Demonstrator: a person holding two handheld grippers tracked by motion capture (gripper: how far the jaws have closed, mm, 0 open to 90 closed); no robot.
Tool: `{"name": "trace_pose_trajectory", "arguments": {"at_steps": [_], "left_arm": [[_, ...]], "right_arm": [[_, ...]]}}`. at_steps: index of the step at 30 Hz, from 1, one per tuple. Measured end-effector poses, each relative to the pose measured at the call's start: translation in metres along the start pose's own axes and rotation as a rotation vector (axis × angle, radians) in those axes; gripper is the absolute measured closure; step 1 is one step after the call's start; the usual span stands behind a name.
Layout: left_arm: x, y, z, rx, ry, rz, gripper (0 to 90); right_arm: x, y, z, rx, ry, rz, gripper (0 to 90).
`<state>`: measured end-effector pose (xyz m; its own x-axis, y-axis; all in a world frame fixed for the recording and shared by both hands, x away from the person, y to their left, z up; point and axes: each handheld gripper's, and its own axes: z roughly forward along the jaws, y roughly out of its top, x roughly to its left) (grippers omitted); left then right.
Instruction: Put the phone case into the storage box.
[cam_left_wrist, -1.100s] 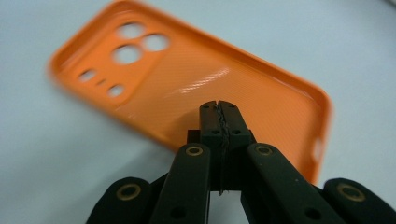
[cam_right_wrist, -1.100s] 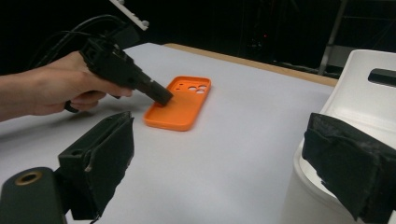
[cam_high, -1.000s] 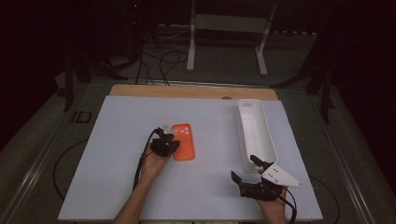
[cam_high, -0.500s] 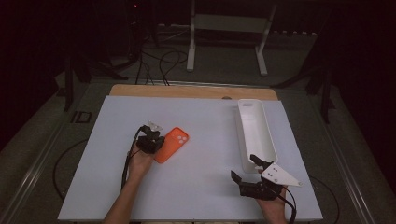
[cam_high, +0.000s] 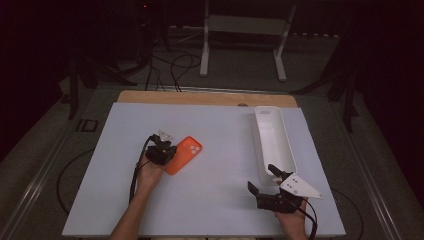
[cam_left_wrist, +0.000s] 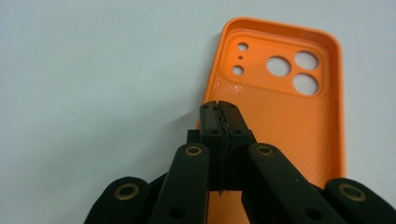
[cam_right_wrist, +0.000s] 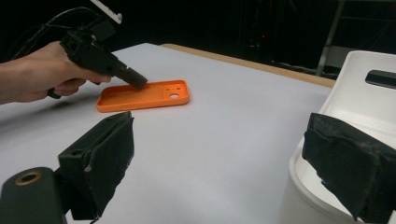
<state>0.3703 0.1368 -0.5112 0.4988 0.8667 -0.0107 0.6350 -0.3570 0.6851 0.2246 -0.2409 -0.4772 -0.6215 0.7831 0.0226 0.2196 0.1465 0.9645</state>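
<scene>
Phone case (cam_left_wrist: 280, 116): orange, lying hollow side up on the counter (cam_high: 220, 210), left of the middle, camera cut-outs at its far end.
Handling: probably light and a little bendy; the raised side wall looks like the sensible place to pinch, since the flat floor gives no purchase.
Left gripper (cam_left_wrist: 219, 112): jaws closed on the case's near side wall, one inside the rim, one outside.
Hold risk: thin rim, so it may twist or slip if lifted fast.
Right gripper (cam_high: 265, 180): jaws spread wide, holding nothing, at the near end of the white tray (cam_high: 272, 142).
Open room: bare counter between case and tray, and ahead of the case.
Edges: the case sits well in from the counter's left and near edges.
</scene>
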Motion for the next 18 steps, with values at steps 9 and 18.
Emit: {"name": "trace_pose_trajectory", "arguments": {"at_steps": [9,18], "left_arm": [[0.003,0.001,-0.031,-0.139,-0.056,-0.011,72.9],[0.012,-0.016,-0.074,-0.286,-0.139,0.003,51.9]], "right_arm": [[-0.005,0.004,0.0,-0.008,-0.018,-0.003,9.1],[-0.012,0.005,0.003,-0.003,-0.024,-0.023,9.1]]}}
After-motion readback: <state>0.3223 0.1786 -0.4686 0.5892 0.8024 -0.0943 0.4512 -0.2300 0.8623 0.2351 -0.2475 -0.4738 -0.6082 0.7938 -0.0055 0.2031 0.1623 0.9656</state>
